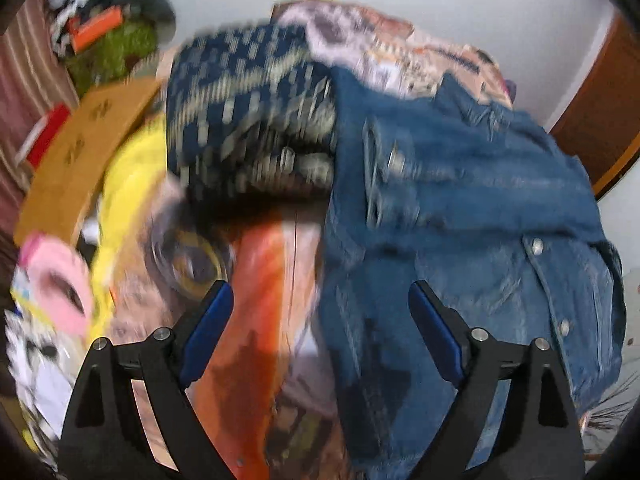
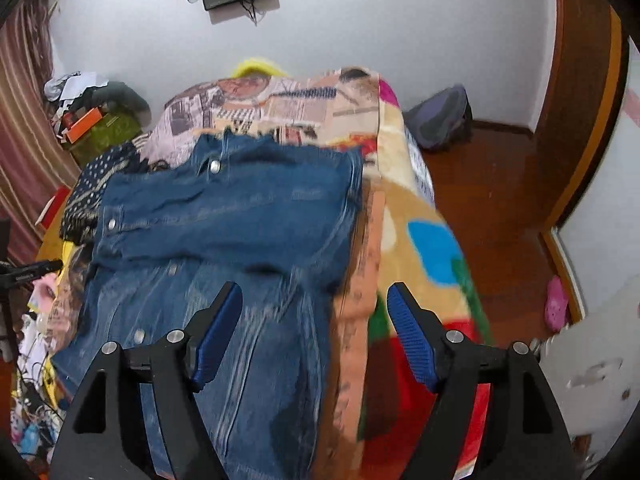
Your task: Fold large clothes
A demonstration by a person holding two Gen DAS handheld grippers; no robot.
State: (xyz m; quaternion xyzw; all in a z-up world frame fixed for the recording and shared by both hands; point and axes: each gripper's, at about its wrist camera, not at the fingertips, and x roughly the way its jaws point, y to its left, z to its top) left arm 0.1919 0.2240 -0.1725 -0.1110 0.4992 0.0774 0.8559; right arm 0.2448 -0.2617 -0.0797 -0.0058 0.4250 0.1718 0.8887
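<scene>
A blue denim jacket (image 2: 224,216) with metal snaps lies spread on a bed covered by a patterned blanket (image 2: 304,100); it also shows in the left wrist view (image 1: 460,208). My left gripper (image 1: 320,304) is open and empty, above the jacket's left edge and the orange-printed bedding (image 1: 272,280). My right gripper (image 2: 314,300) is open and empty, above the jacket's right edge where it meets the blanket. The left view is motion-blurred.
A folded navy patterned garment (image 1: 248,112) lies beside the jacket at the left. Yellow cloth (image 1: 128,184) and a cardboard box (image 1: 84,152) lie further left. A dark bag (image 2: 440,116) sits on the wooden floor (image 2: 492,200) right of the bed. A cluttered green pile (image 2: 100,128) stands by the wall.
</scene>
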